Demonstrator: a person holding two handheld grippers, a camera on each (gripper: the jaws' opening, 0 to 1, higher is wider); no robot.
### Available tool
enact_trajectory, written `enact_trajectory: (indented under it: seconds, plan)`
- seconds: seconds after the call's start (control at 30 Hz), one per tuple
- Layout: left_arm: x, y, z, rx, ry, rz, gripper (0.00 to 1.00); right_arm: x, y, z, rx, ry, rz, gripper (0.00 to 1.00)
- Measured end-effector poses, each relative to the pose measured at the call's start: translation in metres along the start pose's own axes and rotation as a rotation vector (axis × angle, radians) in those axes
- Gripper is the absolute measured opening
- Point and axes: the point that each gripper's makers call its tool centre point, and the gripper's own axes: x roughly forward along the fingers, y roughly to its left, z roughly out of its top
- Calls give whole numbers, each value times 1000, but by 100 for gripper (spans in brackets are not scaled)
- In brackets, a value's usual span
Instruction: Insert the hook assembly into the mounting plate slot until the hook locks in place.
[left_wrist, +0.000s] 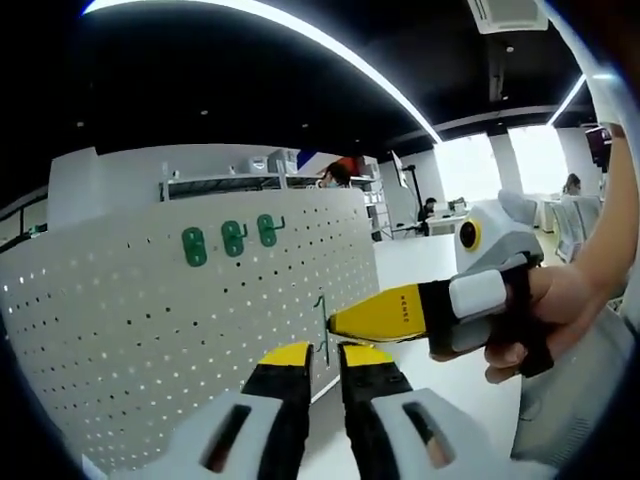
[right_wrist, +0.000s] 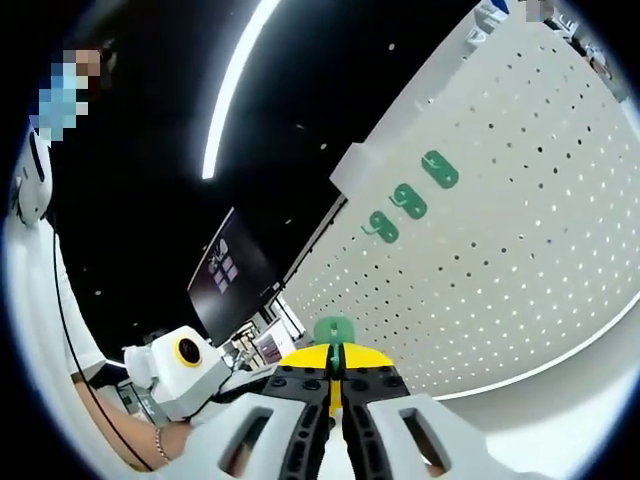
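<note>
A green hook (right_wrist: 334, 338) is pinched in the closed jaws of the right gripper (right_wrist: 335, 375), held up just in front of a white pegboard (right_wrist: 520, 200). In the left gripper view, that gripper (left_wrist: 335, 324) comes in from the right, gripped by a hand (left_wrist: 545, 320), the hook (left_wrist: 322, 325) at its tip close against the board. Three green hooks (left_wrist: 231, 240) already hang in a row higher up. The left gripper (left_wrist: 325, 352) has its jaws slightly parted, holding nothing, above the white worktop (left_wrist: 440, 380).
</note>
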Motion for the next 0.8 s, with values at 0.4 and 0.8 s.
enact_trajectory:
  seconds: [0.4, 0.8]
  plan:
    - [1, 2, -15, -43, 42, 13, 61, -1, 0, 0, 0, 4, -2, 0]
    - [2, 3, -25, -39, 72, 25, 81, 0, 1, 3, -12, 5, -4, 0]
